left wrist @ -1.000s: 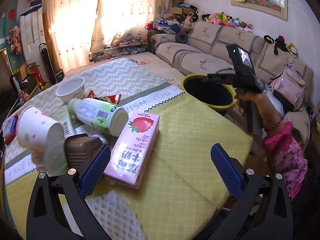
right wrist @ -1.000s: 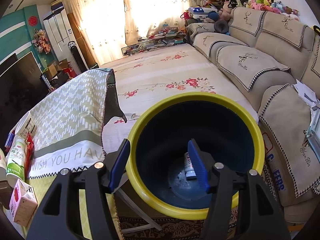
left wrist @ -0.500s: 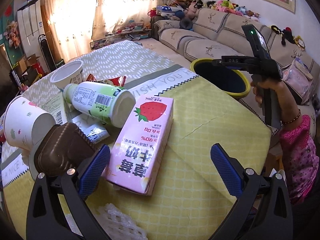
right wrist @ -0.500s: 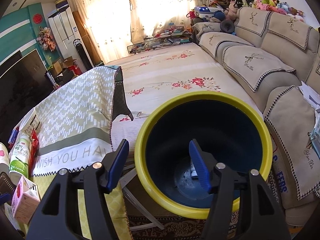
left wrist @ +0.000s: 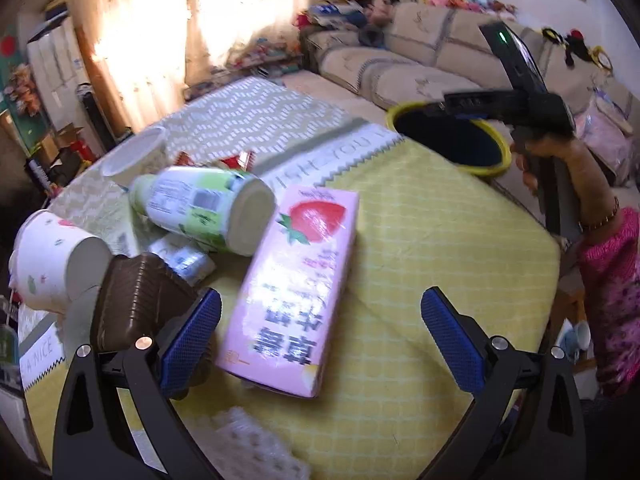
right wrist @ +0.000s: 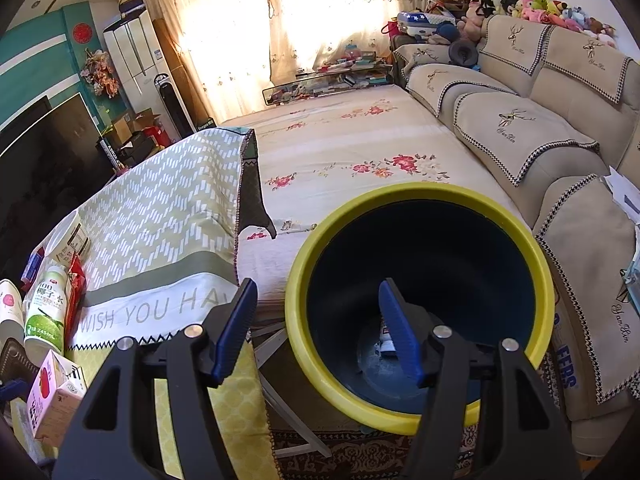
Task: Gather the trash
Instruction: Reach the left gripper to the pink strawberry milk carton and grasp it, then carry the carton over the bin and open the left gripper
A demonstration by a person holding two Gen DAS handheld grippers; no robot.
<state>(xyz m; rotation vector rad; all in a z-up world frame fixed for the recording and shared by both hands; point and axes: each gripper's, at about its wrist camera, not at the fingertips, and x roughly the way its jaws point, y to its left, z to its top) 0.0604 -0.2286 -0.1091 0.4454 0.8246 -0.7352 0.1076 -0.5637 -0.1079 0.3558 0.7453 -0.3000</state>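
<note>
Yellow checked cloth covers the near part of the desk (left wrist: 420, 248), with a grey-green patterned cloth lying over its far part. Nearest in the left wrist view, the left hand-held gripper (left wrist: 320, 340) hangs over the near edge with its 2 blue pads spread wide and nothing pressed between them; the near end of the pink strawberry milk carton (left wrist: 292, 292) lies flat between the pads, closer to the left one, without touching either as far as the blur allows. Just outside the left pad sits a brown ridged plastic tray (left wrist: 140, 304). Beyond it, toward the desk's left edge, a white paper cup (left wrist: 52, 260) lies on its side. A white and green bottle (left wrist: 204, 208) lies on its side just behind the carton, its base next to the carton's far end. Behind the bottle are a red wrapper (left wrist: 236, 160) and an upright white cup (left wrist: 132, 156). Off the desk's far right corner stands the yellow-rimmed trash bin (right wrist: 416, 208), dark blue inside, with 1 small white tube or bottle (right wrist: 386, 336) on its bottom. The right hand-held gripper (right wrist: 320, 336), held by a hand (left wrist: 560, 152) in a pink sleeve, hovers above the bin's near rim, its pads partly apart and empty. Farther back are a flowered bed (right wrist: 340, 152), a beige sofa (right wrist: 540, 92) and bright curtains (right wrist: 304, 20).
</note>
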